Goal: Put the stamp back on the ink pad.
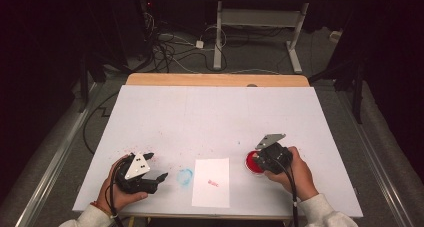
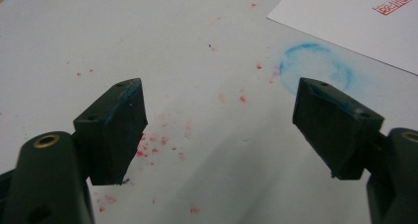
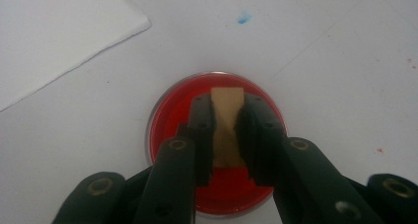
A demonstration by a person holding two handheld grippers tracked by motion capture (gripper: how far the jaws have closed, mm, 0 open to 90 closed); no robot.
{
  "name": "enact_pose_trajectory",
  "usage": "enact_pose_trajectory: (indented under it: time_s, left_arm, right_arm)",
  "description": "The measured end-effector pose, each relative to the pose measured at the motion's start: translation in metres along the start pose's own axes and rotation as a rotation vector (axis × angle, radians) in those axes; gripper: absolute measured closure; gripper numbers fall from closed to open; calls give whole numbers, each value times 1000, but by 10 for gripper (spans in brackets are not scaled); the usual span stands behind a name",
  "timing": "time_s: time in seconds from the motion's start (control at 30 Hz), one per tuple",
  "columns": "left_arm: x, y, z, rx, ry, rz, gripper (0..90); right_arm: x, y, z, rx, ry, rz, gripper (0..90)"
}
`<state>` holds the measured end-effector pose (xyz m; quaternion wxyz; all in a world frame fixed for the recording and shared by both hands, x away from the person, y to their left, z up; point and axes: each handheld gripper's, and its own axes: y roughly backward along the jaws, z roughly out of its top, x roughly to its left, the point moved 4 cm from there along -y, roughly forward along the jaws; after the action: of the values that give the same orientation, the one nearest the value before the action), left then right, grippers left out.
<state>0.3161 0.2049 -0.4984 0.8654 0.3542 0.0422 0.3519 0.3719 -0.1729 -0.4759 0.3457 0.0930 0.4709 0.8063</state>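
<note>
My right gripper (image 3: 227,116) is shut on a tan wooden stamp (image 3: 226,125), held over a round red ink pad (image 3: 167,120); whether the stamp's lower end touches the ink is hidden by the jaws. From above, that gripper (image 1: 267,154) covers part of the red ink pad (image 1: 251,163) at the table's right front. A white sheet of paper (image 1: 211,182) with a small red stamp mark (image 1: 213,183) lies at the front centre. My left gripper (image 1: 152,172) rests open at the left front, and its black jaws (image 2: 219,120) stand wide apart over the bare table.
A blue ring stain (image 1: 185,176) lies between the left gripper and the paper, shown as a blue smear (image 2: 315,68) ahead of the left jaws. Red ink specks (image 2: 157,145) dot the white table cover (image 1: 215,117). Beyond the far edge are table legs and cables on the floor.
</note>
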Motion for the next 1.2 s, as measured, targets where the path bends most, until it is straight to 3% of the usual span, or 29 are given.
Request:
enact_pose_trajectory:
  time_s: [0.3, 0.47, 0.73, 0.93, 1.2]
  left_arm:
    - [0, 0, 0, 1, 0, -2, 201]
    - [0, 0, 0, 2, 1, -1, 201]
    - [0, 0, 0, 3, 1, -1, 201]
    - [-1, -1, 0, 6, -2, -2, 201]
    - [-1, -1, 0, 6, -2, -3, 202]
  right_arm:
    - [-1, -1, -1, 5, -11, 3, 730]
    - [-2, 5, 2, -26, -27, 5, 678]
    - [-3, 23, 10, -136, -12, -45, 648]
    - [-6, 37, 14, -273, -8, -87, 609]
    - [-6, 50, 20, -381, 1, -119, 490]
